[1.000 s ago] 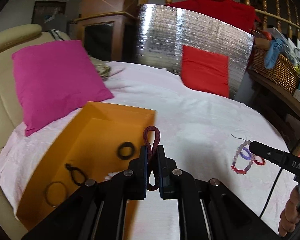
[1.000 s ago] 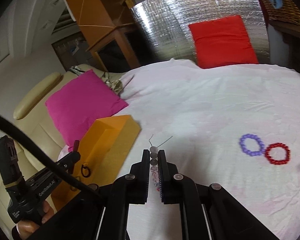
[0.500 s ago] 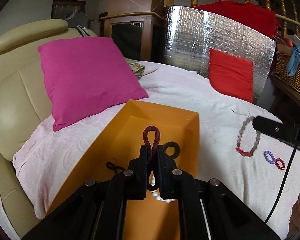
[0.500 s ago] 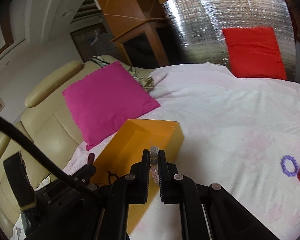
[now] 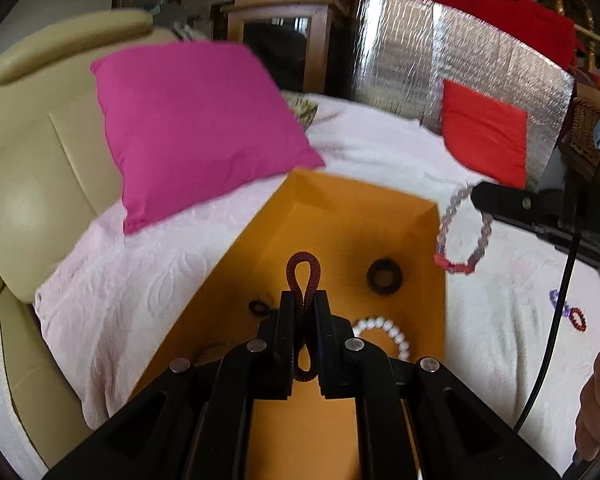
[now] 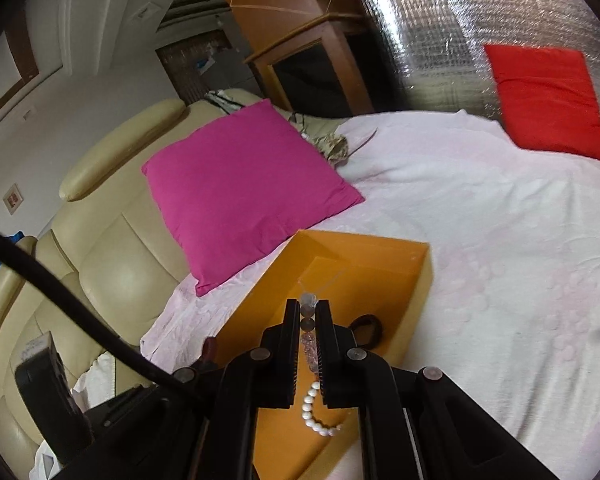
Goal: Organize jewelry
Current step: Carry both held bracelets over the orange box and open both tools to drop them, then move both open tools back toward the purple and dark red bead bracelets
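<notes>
An open orange box [image 5: 352,216] lies on the white bedspread; it also shows in the right wrist view [image 6: 404,280]. My left gripper [image 5: 303,300] is shut on a dark red coiled band [image 5: 303,268] and holds it over the box. My right gripper [image 6: 309,308] is shut on a pale beaded bracelet [image 6: 308,312], which hangs from its tip at the box's right rim in the left wrist view [image 5: 466,228]. Inside the box lie a black ring [image 5: 385,276], a white pearl bracelet [image 5: 388,330] and a small black tie [image 5: 259,306].
A purple bead ring [image 5: 558,302] and a red bead ring [image 5: 579,319] lie on the bedspread [image 5: 500,320] to the right. A magenta pillow [image 5: 196,124] leans on the cream sofa, a red pillow [image 5: 484,132] on a silver panel. A wicker basket [image 5: 588,132] is far right.
Both grippers have moved left over the orange box with their pieces still held. The beaded bracelet now hangs at the box's right rim. The bead rings on the bed have not moved.
</notes>
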`<state>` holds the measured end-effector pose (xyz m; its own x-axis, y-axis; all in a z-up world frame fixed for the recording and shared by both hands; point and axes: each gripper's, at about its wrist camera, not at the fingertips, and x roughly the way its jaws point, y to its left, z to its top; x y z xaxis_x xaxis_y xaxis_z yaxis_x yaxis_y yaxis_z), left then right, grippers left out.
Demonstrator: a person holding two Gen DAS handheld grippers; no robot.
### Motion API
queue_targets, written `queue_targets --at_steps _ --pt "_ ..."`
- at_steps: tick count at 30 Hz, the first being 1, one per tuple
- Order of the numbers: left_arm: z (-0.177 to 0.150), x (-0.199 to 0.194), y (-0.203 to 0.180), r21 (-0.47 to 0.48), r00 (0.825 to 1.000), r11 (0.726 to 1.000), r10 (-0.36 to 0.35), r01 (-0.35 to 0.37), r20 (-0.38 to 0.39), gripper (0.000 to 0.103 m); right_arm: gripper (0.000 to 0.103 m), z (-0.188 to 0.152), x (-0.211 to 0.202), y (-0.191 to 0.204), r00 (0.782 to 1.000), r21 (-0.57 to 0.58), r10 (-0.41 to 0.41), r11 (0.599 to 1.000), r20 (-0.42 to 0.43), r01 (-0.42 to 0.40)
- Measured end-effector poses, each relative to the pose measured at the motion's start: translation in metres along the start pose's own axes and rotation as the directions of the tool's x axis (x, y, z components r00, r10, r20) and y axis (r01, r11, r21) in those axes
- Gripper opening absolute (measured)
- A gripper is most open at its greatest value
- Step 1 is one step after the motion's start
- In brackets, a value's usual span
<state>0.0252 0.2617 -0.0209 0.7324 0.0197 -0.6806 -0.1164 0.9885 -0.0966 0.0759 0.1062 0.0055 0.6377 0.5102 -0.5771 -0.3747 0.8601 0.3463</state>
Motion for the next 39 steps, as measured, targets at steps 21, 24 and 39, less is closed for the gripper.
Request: queue_targets --at_steps 21,24,39 --pt "-0.021 0.043 0.019 -0.092 0.964 0.994 -0.084 0.063 -0.252 0.034 0.012 -0.011 0.113 -0.004 0.970 0.125 0.009 0.992 -0.245 0.023" --pt "-0.019 0.041 0.022 -0.097 0.970 0.995 -0.054 0.032 -0.236 0.040 0.012 -0.008 0.103 -0.007 0.978 0.125 0.007 0.992 -0.210 0.020" --pt "-0.001 0.012 -0.029 -0.030 0.998 1.000 0.008 -0.010 -0.063 0.070 0.055 -0.009 -0.024 -0.077 0.975 0.099 -0.213 0.971 -0.067 0.219"
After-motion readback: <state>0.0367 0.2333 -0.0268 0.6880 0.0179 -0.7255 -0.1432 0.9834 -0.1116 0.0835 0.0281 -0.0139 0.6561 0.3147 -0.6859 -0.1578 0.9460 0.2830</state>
